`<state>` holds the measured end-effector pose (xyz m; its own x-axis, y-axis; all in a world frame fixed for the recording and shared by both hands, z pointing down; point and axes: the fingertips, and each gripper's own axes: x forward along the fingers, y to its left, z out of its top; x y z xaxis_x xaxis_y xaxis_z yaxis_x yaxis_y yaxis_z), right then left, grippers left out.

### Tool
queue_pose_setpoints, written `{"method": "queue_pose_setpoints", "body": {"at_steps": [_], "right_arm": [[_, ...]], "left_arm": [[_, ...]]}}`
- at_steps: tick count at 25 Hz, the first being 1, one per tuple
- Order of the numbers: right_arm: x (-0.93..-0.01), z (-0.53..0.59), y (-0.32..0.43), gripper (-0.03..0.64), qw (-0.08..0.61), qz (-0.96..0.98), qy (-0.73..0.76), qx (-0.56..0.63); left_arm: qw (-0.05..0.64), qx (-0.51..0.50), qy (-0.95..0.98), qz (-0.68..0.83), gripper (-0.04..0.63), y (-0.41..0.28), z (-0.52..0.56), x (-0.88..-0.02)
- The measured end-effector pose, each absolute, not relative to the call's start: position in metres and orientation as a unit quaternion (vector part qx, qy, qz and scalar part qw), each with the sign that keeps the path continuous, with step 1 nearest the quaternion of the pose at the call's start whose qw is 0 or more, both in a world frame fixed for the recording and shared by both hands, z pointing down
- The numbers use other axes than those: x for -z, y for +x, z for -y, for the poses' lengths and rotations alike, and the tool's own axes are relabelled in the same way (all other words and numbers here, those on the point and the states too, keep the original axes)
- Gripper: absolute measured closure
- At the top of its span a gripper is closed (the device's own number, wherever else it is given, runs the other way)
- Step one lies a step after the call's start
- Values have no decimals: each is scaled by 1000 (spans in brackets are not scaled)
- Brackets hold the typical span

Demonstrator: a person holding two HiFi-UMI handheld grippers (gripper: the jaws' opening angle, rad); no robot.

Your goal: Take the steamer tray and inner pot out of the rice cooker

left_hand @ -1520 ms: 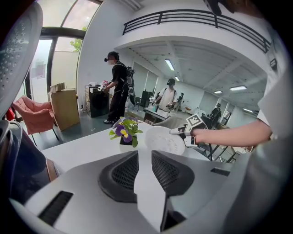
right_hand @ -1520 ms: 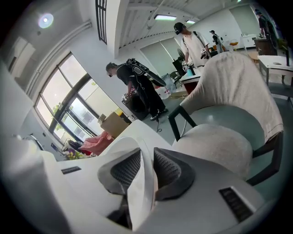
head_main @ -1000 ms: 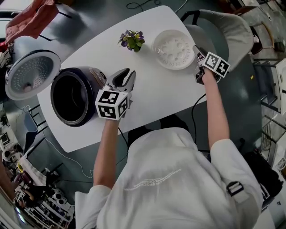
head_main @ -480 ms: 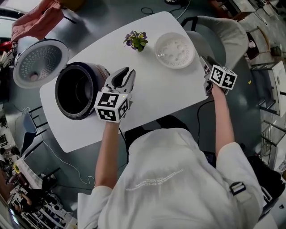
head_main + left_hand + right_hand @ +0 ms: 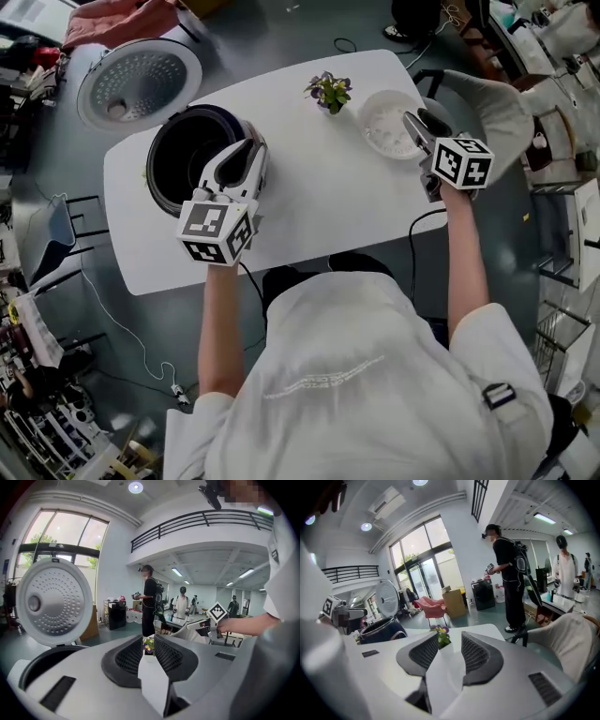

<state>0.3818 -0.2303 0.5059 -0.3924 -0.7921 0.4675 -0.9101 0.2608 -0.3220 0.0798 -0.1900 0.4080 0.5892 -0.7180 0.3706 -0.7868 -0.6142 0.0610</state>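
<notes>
Fingers of left gripper (image 5: 246, 152) and right gripper (image 5: 414, 124) slightly apart, just been closing, nothing between them. Both are held above the table (image 5: 319, 216). Steamer tray (image 5: 386, 127) sits on the table, by the right gripper. Rice cooker (image 5: 187, 164) open, lid (image 5: 139, 80) up; can't tell if the inner pot is inside.

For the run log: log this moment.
steamer tray on table | rice cooker open | left gripper, right gripper: empty, jaws closing
</notes>
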Motion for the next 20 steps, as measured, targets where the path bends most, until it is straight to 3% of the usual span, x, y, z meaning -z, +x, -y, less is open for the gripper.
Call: {"method": "queue_pose_setpoints", "body": {"at_steps": [12, 20], "right_arm": [[-374, 251, 239, 449, 96, 879, 444, -145], [-354, 244, 159, 449, 102, 906, 389, -131]], "left_arm": [[53, -106, 835, 537, 508, -63, 191, -327], [40, -102, 817, 566, 508, -118, 184, -312]]}}
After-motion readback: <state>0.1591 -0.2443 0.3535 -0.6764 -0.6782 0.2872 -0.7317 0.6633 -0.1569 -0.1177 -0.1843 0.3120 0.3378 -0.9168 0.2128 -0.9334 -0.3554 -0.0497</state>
